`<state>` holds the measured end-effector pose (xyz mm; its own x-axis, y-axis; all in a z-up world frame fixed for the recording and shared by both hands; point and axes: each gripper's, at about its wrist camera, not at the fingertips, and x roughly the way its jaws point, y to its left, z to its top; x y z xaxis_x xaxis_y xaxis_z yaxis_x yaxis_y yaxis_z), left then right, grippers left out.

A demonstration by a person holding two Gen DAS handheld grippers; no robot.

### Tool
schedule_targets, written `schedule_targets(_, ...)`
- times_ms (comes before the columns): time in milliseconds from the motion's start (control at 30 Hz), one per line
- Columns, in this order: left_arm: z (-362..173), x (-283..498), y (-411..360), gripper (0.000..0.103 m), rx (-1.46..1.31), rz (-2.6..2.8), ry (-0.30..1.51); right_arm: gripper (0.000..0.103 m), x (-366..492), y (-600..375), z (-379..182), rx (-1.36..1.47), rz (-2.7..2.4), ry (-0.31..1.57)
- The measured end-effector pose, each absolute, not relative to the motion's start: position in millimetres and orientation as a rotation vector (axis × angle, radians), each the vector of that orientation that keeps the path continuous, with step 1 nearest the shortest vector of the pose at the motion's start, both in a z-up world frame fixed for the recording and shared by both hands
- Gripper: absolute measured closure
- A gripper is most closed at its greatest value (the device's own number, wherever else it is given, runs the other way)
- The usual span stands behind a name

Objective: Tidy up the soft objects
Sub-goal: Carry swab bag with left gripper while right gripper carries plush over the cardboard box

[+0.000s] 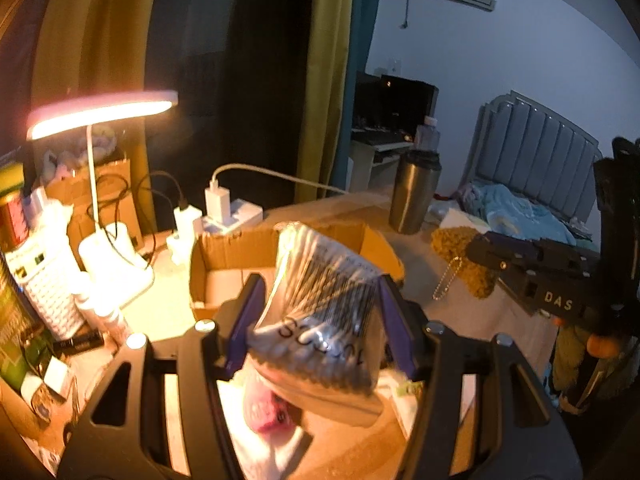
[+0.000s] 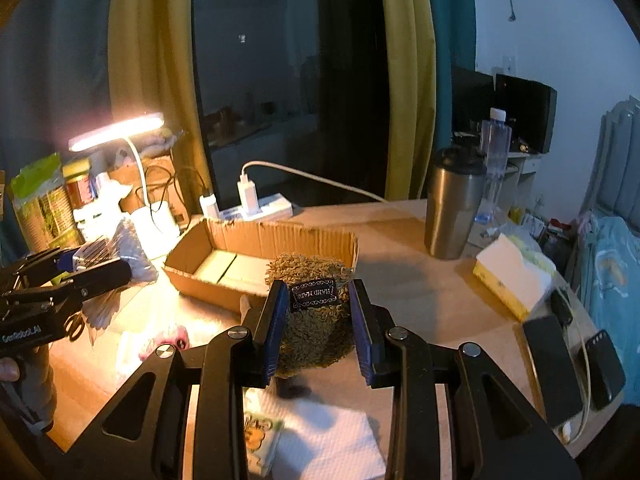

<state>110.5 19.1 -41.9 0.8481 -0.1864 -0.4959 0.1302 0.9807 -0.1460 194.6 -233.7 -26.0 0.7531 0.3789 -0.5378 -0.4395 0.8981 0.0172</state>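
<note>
My left gripper (image 1: 320,312) is shut on a clear bag of cotton swabs (image 1: 320,300) and holds it above the table, in front of an open cardboard box (image 1: 224,256). My right gripper (image 2: 320,320) is shut on a fuzzy olive-brown pouch (image 2: 316,320) with a "HAND MADE" label, held just in front of the same box (image 2: 256,248). The left gripper (image 2: 80,276) with the swab bag (image 2: 124,252) shows at the left of the right wrist view. The right gripper's body (image 1: 536,276) and pouch (image 1: 460,252) show in the left wrist view.
A lit desk lamp (image 2: 120,132), chargers and a power strip (image 2: 260,204) stand behind the box. A steel tumbler (image 2: 452,208), a sponge (image 2: 512,280) and phones (image 2: 552,368) lie to the right. A white tissue (image 2: 328,436), a small packet (image 2: 260,436) and a pink item (image 2: 168,340) lie near me.
</note>
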Motion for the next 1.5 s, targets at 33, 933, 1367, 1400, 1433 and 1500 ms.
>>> schedule_targets(33,-38,115,20,0.045,-0.107,-0.164,0.525,0.07,197,-234,-24,-0.112,0.449,0.557)
schedule_targets(933,-50,218,9,0.045,-0.114,-0.16,0.572,0.07,287,-214,-34,-0.089,0.52,0.581)
schedule_targets(1367,-81,249,3,0.045,-0.121,-0.169,0.642,0.07,310,-202,-62,-0.08,0.555,0.644)
schedule_targets(1400,-84,251,3,0.045,-0.123,-0.168,0.648,0.07,312,-201,-64,-0.081,0.557,0.65)
schedule_targets(1433,-86,253,3,0.045,-0.125,-0.168,0.654,0.07,314,-200,-66,-0.081,0.559,0.656)
schedule_targets(1500,-92,258,3,0.045,-0.129,-0.168,0.667,0.07,318,-198,-72,-0.081,0.564,0.668)
